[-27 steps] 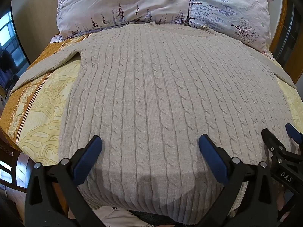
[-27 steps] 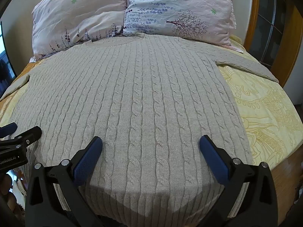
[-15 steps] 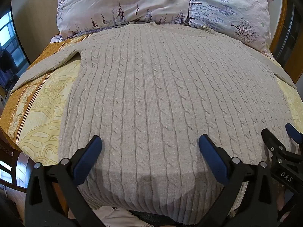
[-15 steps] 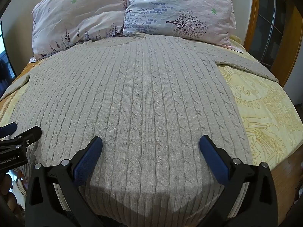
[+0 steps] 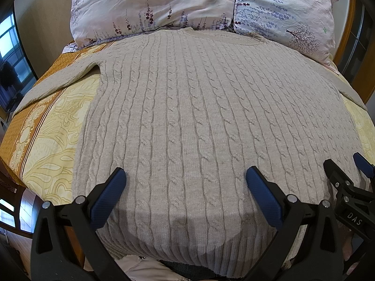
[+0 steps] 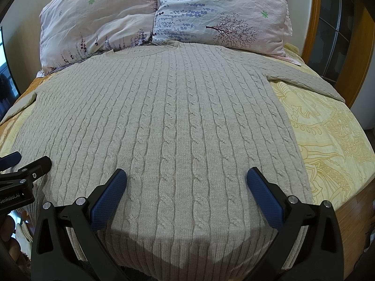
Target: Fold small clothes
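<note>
A beige cable-knit sweater (image 5: 199, 117) lies flat and spread out on the bed, collar toward the pillows, hem at the near edge; it also shows in the right wrist view (image 6: 164, 121). Its left sleeve (image 5: 58, 82) runs out to the left and its right sleeve (image 6: 304, 79) to the right. My left gripper (image 5: 185, 178) is open and empty, just above the sweater near the hem. My right gripper (image 6: 186, 178) is open and empty over the hem, to the right of the left one. Each gripper's tip shows at the edge of the other view.
Two floral pillows (image 5: 164, 7) (image 6: 222, 11) lie at the head of the bed, touching the collar. The yellow patterned bedspread (image 6: 328, 140) shows on both sides of the sweater (image 5: 46, 145). A wooden bed frame (image 6: 314, 23) stands at the right.
</note>
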